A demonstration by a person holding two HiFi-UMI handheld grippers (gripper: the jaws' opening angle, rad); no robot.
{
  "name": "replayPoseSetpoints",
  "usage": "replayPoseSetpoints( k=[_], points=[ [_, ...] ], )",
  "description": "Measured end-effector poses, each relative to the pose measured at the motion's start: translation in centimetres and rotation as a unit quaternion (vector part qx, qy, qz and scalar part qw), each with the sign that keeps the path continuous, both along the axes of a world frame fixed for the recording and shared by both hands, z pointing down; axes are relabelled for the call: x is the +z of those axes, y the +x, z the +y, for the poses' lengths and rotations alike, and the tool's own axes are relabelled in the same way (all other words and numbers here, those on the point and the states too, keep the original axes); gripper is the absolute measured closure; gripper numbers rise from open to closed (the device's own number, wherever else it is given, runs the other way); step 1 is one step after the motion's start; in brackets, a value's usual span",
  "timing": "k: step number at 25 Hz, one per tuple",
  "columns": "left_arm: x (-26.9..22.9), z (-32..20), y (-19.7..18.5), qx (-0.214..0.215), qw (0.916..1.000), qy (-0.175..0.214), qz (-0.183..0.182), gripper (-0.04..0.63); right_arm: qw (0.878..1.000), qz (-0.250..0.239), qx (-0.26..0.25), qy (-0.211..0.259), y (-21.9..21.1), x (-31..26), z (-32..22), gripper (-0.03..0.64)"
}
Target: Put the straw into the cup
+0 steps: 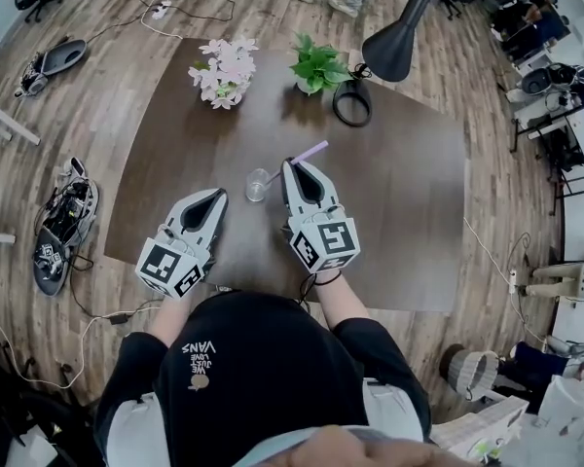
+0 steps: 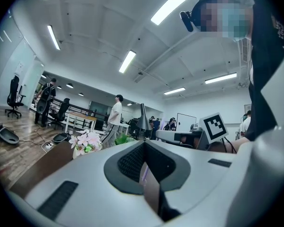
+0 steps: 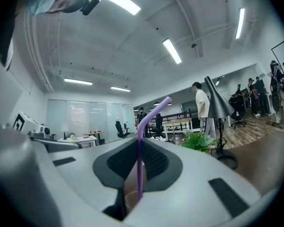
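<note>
Dark wood table (image 1: 409,193), open office around. Right gripper (image 1: 291,164) clamped on purple straw (image 1: 310,152), upper end slanting away to the rt; lower end at rim of clear cup (image 1: 258,185) (maybe just inside, hard to tell). Left gripper (image 1: 217,196) closed, empty, near cup's other side. Flowers (image 1: 224,71) & plant (image 1: 319,66) twd far edge.

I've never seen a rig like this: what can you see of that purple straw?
The straw is thin, purple and plastic-looking, with a bendy neck angled over at the top. The right gripper pinches its shaft between its fingers, holding it roughly upright over the dark table. Its lower end reaches the mouth of a clear cup; whether it is inside is unclear.
</note>
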State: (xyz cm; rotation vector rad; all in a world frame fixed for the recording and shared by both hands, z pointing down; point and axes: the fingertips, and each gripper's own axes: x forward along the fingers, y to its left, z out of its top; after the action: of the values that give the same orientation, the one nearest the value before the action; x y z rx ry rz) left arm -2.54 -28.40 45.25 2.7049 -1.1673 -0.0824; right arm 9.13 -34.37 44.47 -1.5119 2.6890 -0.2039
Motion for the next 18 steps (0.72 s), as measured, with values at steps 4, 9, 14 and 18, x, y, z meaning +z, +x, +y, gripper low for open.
replayPoseSetpoints(
  k=[4,9,14,18],
  points=[
    [-0.2,-0.1,-0.6,-0.009,1.0000,-0.001,0.000,0.584,1.000,0.004,-0.008,-0.004,-0.8,0.8,-0.5,0.583],
    [-0.1,-0.2,-1.2,-0.017,0.9999,-0.003,-0.001,0.584,1.000,0.019,-0.015,-0.017,-1.7,3.1,-0.8,0.583],
    [0.1,-0.4,-1.6,-0.023,0.9997,-0.001,-0.003,0.584,0.999,0.030,-0.021,-0.040,-2.4,5.3,-1.0,0.583],
    [0.3,-0.5,-1.9,-0.025,0.9997,-0.003,-0.003,0.584,0.997,0.040,-0.026,-0.058,-2.9,6.7,-1.2,0.583]
  ],
)
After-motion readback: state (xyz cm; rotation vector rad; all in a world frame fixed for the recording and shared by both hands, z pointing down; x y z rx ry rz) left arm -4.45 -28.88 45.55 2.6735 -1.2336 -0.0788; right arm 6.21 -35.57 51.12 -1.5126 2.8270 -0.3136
